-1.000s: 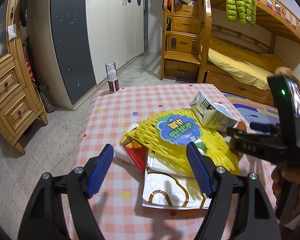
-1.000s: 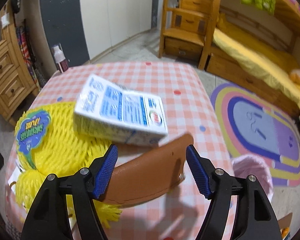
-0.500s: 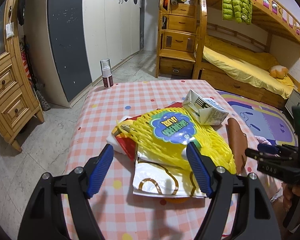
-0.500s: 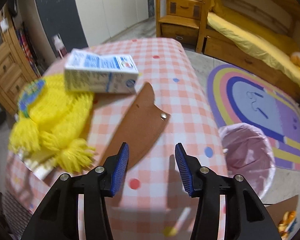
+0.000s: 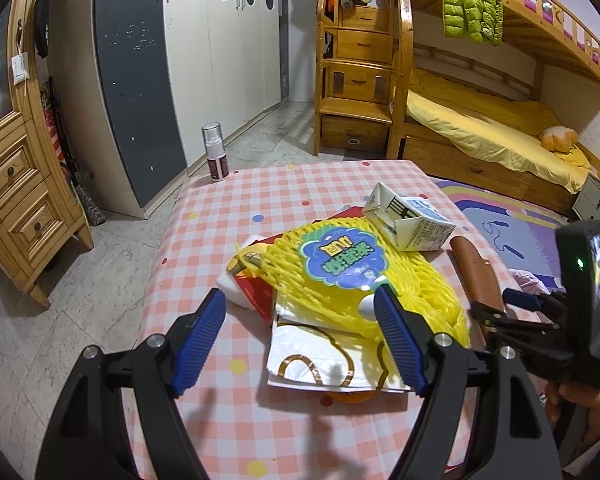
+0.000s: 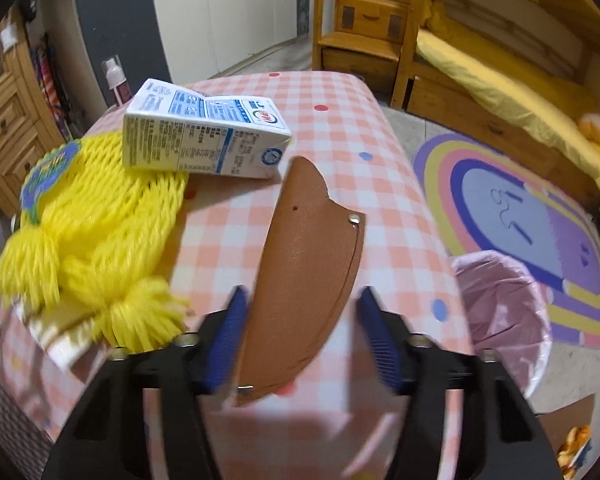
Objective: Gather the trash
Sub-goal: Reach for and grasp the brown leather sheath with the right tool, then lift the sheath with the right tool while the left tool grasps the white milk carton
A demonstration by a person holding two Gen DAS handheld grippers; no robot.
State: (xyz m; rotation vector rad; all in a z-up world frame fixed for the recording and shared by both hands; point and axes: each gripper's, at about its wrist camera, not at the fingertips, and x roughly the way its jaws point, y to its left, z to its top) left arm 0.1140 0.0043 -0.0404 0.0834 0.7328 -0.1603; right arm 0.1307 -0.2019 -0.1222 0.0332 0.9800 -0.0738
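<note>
Brown leather sheath lies flat near the worktop's right edge, between the right claw's parted pads, not yet pinched. It looks light, stiff and thin, so its near end suits a pinch. Motion blur hides any contact. Left claw hangs wide, empty.

A pink-and-white checked tablecloth with coloured dots carries a yellow foam net with a blue-green label, a white-and-blue carton at twelve o'clock, a brown sheath, and a seemingly pink-lined bin.
</note>
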